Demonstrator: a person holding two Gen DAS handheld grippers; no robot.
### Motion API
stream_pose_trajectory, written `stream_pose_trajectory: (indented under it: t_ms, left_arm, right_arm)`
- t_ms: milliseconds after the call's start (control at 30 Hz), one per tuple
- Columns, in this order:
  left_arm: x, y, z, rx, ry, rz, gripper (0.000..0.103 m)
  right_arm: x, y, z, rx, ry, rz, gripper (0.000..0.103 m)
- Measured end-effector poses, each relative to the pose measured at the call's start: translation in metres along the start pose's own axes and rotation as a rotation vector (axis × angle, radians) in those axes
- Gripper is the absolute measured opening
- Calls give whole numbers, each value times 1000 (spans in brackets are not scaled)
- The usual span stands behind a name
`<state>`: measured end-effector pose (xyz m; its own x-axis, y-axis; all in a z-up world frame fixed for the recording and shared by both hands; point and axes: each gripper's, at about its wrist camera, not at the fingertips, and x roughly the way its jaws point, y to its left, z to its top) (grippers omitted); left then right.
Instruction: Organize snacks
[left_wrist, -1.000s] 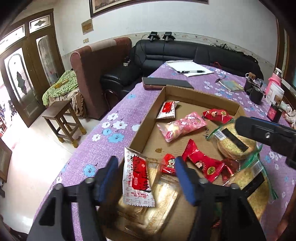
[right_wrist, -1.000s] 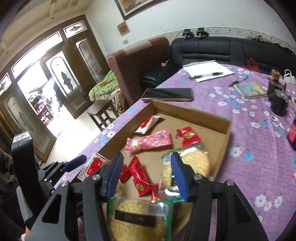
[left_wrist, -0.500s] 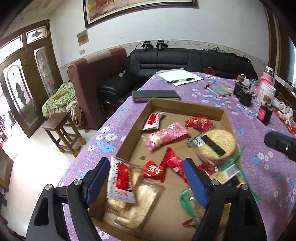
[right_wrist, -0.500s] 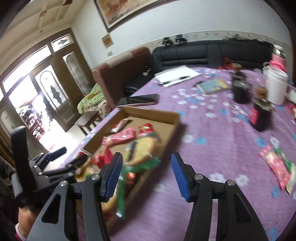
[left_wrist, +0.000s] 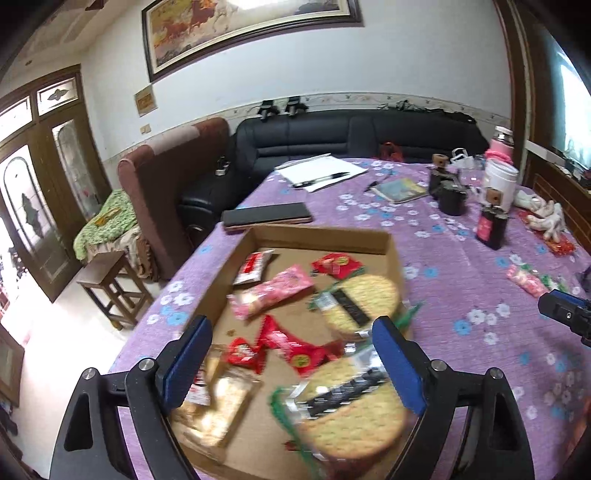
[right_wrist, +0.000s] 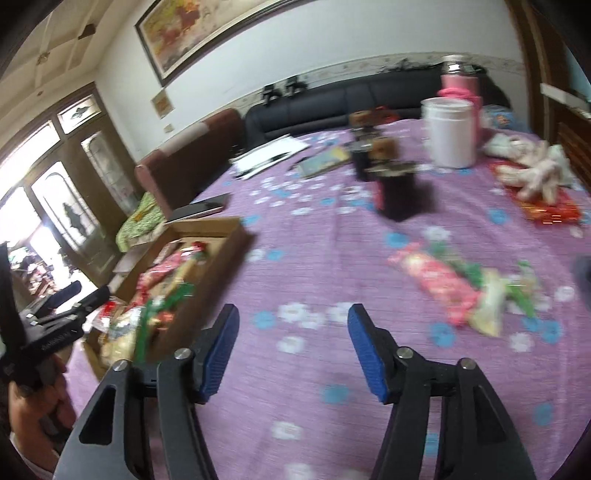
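A shallow cardboard box (left_wrist: 317, 238) on the purple flowered tablecloth holds several snacks: two round cracker packs (left_wrist: 362, 299), a pink pack (left_wrist: 273, 291), red candies (left_wrist: 295, 343) and a red-and-white packet (left_wrist: 255, 264). My left gripper (left_wrist: 291, 332) hovers over the box's near end. Its jaws are opening wide and its pads touch nothing. My right gripper (right_wrist: 293, 314) is over bare cloth to the right of the box (right_wrist: 229, 251), jaws opening with nothing between them. Ahead and to its right lie a loose pink pack (right_wrist: 439, 284) and a green-yellow pack (right_wrist: 495, 299).
Beyond the box lie a dark phone (left_wrist: 266, 218), papers with a pen (left_wrist: 321, 171) and a booklet (left_wrist: 399, 190). Dark jars (right_wrist: 399, 192), a white tub (right_wrist: 452, 133) and a pale soft toy (right_wrist: 535, 173) stand at the back right. The table's left edge drops towards a stool (left_wrist: 110, 288).
The left gripper drew back and up from the box and its jaws widened. The right gripper swung right, from above the crackers in the box to over bare cloth near the loose packs.
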<state>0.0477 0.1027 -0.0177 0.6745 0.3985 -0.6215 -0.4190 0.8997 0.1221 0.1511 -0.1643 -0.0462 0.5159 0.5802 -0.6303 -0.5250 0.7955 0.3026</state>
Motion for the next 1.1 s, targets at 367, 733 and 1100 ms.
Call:
stream_pose_trajectory:
  t_ms: [367,733,1100]
  left_arm:
    - [9,-91,3,112,49,-189,94]
    - [32,-139,0,146,118,-245,94]
    - [58,-185,19,138,170,-301,94]
  right_arm:
    - [-18,-105,-4,51,31,-162,61]
    - [17,-114,6,2,104,-156,60]
    - [35,-134,16,32,122,-212,24]
